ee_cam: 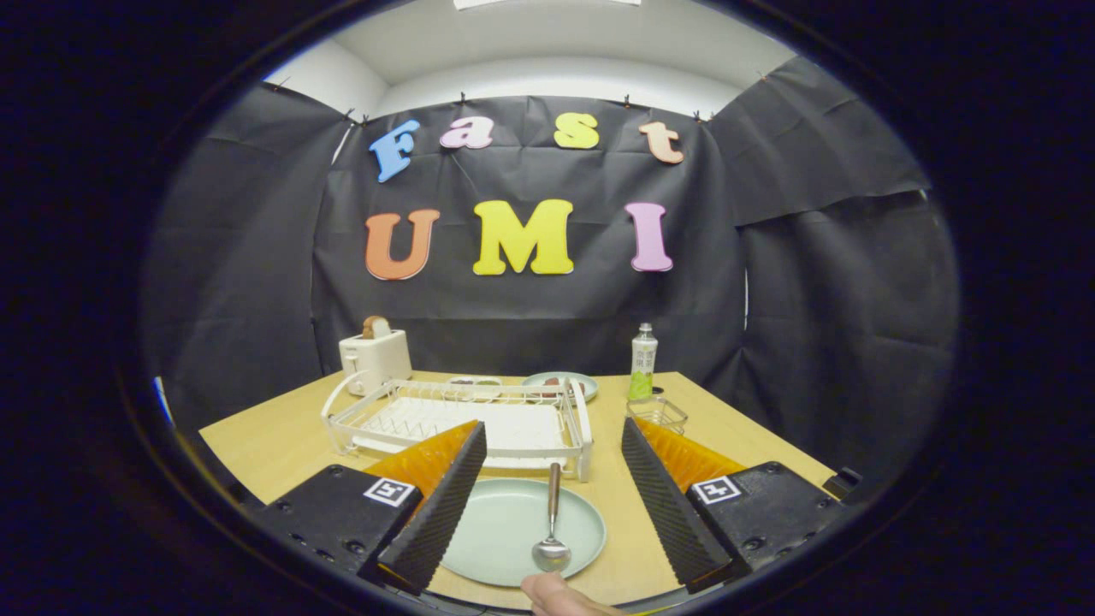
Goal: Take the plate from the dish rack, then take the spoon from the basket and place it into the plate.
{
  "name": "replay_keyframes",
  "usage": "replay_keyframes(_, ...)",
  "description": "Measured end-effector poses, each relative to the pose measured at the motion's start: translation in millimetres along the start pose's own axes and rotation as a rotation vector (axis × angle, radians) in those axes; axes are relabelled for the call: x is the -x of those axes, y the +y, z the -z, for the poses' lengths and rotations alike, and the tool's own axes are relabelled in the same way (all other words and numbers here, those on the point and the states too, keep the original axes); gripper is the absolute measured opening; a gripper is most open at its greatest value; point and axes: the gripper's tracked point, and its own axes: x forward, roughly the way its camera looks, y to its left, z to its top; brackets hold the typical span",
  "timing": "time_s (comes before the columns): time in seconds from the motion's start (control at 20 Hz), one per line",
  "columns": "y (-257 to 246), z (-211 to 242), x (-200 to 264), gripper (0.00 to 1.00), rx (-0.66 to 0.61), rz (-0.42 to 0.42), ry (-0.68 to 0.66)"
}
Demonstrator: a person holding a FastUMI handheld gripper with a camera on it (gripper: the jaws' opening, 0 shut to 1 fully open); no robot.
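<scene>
A pale green plate [505, 535] lies flat on the wooden table [274, 441], between my gripper's fingers and just in front of the white dish rack [458, 419]. A spoon [553, 526] rests in the plate, its bowl toward me and its brown handle reaching over the far rim toward the rack. My gripper [547, 505] is open, its fingers wide apart on either side of the plate and touching nothing. A small clear wire basket [657, 413] stands beyond the right finger. A fingertip [556, 592] of a person shows near the plate's near edge.
A white toaster [375, 358] with bread in it stands behind the rack at the left. A second plate [560, 385] with food sits behind the rack. A bottle [643, 363] with a green label stands by the basket.
</scene>
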Motion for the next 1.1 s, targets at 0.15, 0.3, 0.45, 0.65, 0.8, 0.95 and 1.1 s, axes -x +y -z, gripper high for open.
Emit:
replay_keyframes(0.15,9,-7,6,1.00,-0.006,-0.017,-0.009)
replay_keyframes(0.3,17,-7,12,1.00,-0.003,-0.035,0.006)
replay_keyframes(0.45,25,-1,14,1.00,0.012,-0.048,0.026)
replay_keyframes(0.65,34,2,13,1.00,0.012,-0.052,0.027)
replay_keyframes(0.8,34,1,11,1.00,0.008,-0.053,0.024)
replay_keyframes(0.95,32,-2,12,1.00,-0.004,-0.049,0.012)
replay_keyframes(1.1,29,-5,13,1.00,-0.009,-0.048,0.007)
